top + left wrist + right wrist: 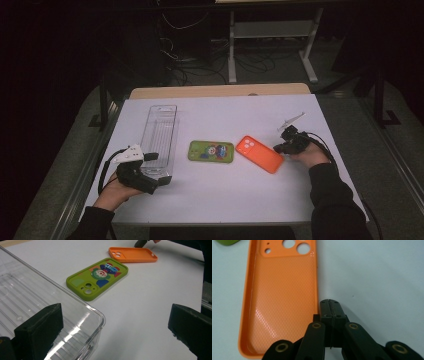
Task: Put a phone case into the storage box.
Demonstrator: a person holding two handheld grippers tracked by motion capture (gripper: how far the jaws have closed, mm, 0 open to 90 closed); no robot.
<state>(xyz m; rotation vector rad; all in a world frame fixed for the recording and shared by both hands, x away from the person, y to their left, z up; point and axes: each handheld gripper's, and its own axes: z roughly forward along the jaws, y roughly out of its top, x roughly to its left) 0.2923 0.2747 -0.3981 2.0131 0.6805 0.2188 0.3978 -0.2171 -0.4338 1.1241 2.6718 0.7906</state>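
Overhead, a white worktop (pixel 260 195) in a dark, cable-strewn room; left tool (pixel 159 170) gapes empty at the clear tray (pixel 160 131), right tool (pixel 278 147) is closed, empty, beside the orange case (pixel 259 154).

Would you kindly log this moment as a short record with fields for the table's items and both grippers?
surface: white table
clear bin: left side, nothing visible inside
green phone case: centre, printed side up
orange phone case: right of green, hollow side up
left gripper: jaws open, at the bin's near corner
right gripper: jaws shut, tips at the orange case's edge; whether touching is unclear
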